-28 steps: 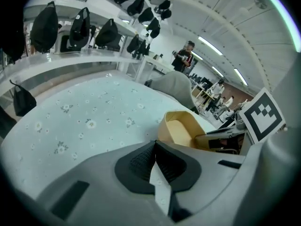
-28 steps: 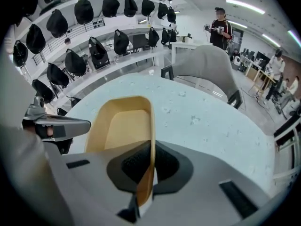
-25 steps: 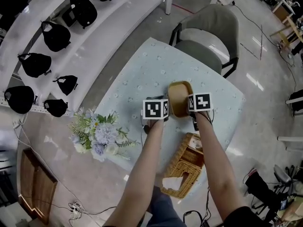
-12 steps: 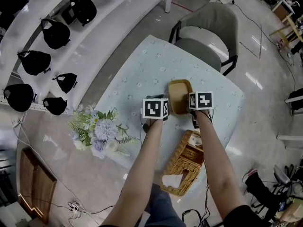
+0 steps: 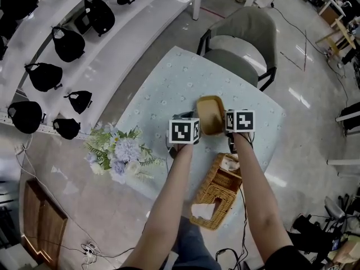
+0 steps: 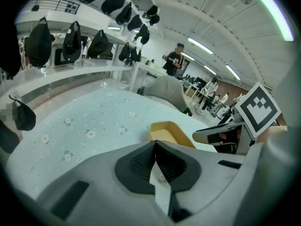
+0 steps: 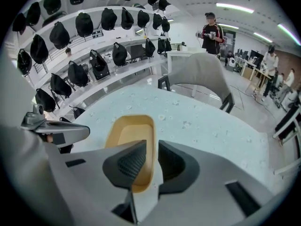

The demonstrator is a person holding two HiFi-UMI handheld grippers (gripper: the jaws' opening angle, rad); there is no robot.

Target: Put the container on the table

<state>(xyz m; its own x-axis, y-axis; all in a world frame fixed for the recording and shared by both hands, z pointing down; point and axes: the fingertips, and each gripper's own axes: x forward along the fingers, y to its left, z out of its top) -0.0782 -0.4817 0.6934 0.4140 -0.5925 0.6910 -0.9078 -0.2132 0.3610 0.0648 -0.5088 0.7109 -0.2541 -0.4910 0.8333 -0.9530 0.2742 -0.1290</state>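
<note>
A tan, oblong, open container (image 5: 211, 114) is over the middle of the table (image 5: 169, 89), which has a pale blue flowered cloth. My right gripper (image 5: 229, 124) is shut on the container (image 7: 128, 138), with the near right rim between its jaws (image 7: 150, 163). Whether the container's base touches the cloth I cannot tell. My left gripper (image 5: 181, 120) hovers just left of the container (image 6: 169, 134), shut with nothing between its pads (image 6: 154, 150). From the left gripper view the right gripper (image 6: 226, 135) shows beside the container.
A wicker basket (image 5: 218, 191) with white tissue sits at the table's near edge under my right forearm. A flower bouquet (image 5: 119, 153) stands at the near left corner. A grey chair (image 5: 243, 44) is beyond the table, and curved shelves with black caps (image 5: 67, 44) run on the left.
Both grippers and the container have drifted a little farther across the table. Both grips are unchanged.
</note>
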